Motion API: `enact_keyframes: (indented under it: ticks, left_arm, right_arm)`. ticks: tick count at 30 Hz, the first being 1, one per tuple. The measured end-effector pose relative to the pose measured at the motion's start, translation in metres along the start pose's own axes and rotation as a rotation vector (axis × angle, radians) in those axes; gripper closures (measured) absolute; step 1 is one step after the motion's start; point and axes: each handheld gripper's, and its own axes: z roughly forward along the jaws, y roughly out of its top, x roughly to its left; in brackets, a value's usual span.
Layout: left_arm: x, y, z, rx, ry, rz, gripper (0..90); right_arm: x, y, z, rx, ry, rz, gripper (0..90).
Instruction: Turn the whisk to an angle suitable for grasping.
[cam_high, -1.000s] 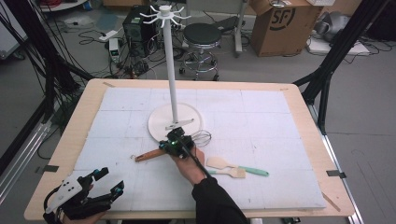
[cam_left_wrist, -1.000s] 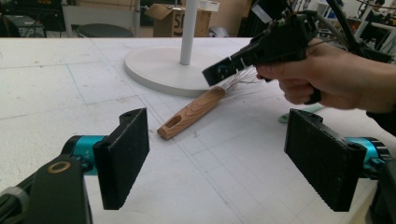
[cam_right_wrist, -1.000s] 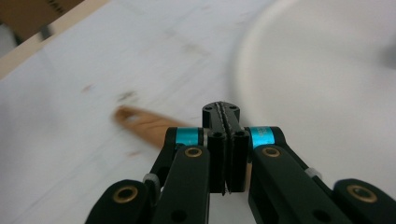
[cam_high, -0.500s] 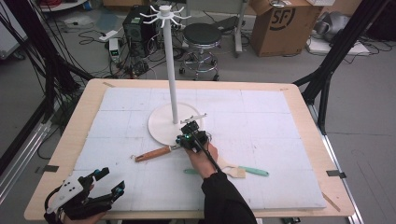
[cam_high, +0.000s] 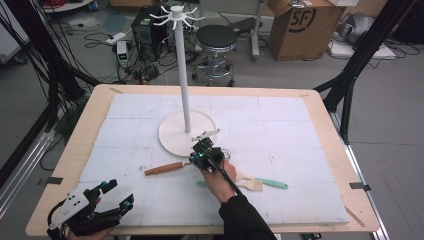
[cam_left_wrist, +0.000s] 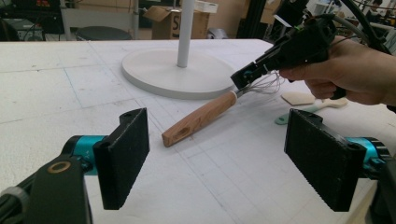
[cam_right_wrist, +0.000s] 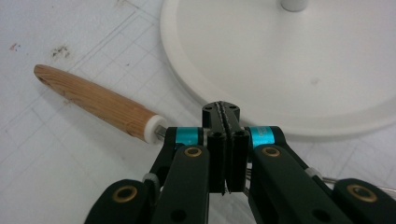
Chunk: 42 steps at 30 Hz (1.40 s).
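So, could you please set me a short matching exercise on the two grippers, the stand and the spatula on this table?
Things:
1. left gripper
2. right gripper
3. stand
4. spatula

States or places:
a. lies flat on the table beside the person's right hand, its green handle pointing away from it
b. white, upright on a round base
c. jaws shut on the wires of the whisk
d. jaws wide open, nothing between them

Pairs: 1-d, 2-c, 3-b, 4-a
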Motion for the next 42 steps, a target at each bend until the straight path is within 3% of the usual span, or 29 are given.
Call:
enact_keyframes:
  ticks: [11, 14, 17, 21, 27, 28, 29, 32, 34, 37, 42]
  left_arm:
    - [-0.001, 0.001, 0.001, 0.0, -0.002, 0.001, 22.7]
    - [-0.002, 0.001, 0.003, 0.004, -0.004, 0.004, 22.7]
    - [-0.002, 0.001, 0.003, 0.004, -0.005, 0.007, 22.7]
    - [-0.002, 0.001, 0.004, 0.003, -0.004, 0.006, 22.7]
    - [-0.001, 0.001, 0.001, -0.009, 0.001, -0.005, 22.9]
    - [0.0, 0.002, 0.0, -0.013, 0.004, -0.006, 22.9]
    - [0.0, 0.002, -0.001, -0.016, 0.006, -0.006, 23.0]
    - [0.002, 0.002, -0.002, -0.021, 0.012, -0.013, 23.0]
    - [0.003, 0.002, -0.004, -0.025, 0.013, -0.016, 23.0]
    - [0.004, 0.002, -0.005, -0.029, 0.014, -0.018, 23.0]
    - [0.004, 0.003, -0.007, -0.036, 0.015, -0.02, 23.0]
  right_arm:
    - [-0.003, -0.023, -0.015, -0.031, 0.021, 0.028, 89.5]
    - [0.008, -0.025, -0.021, -0.067, 0.037, 0.002, 89.5]
    - [0.023, -0.025, -0.021, -0.093, 0.107, -0.007, 89.5]
    - [0.046, -0.024, -0.01, -0.107, 0.276, 0.006, 89.5]
    - [0.081, -0.02, 0.022, -0.07, 0.382, -0.016, 89.5]
    - [0.081, -0.02, 0.022, -0.07, 0.382, -0.016, 89.5]
    - [0.093, -0.016, 0.032, -0.066, 0.391, -0.024, 89.5]
    - [0.103, -0.011, 0.041, -0.072, 0.408, -0.008, 89.5]
    - [0.114, -0.003, 0.052, -0.081, 0.389, 0.008, 89.5]
    - [0.118, -0.001, 0.059, -0.079, 0.385, 0.029, 89.6]
    - [0.12, 0.004, 0.065, -0.069, 0.335, 0.03, 89.8]
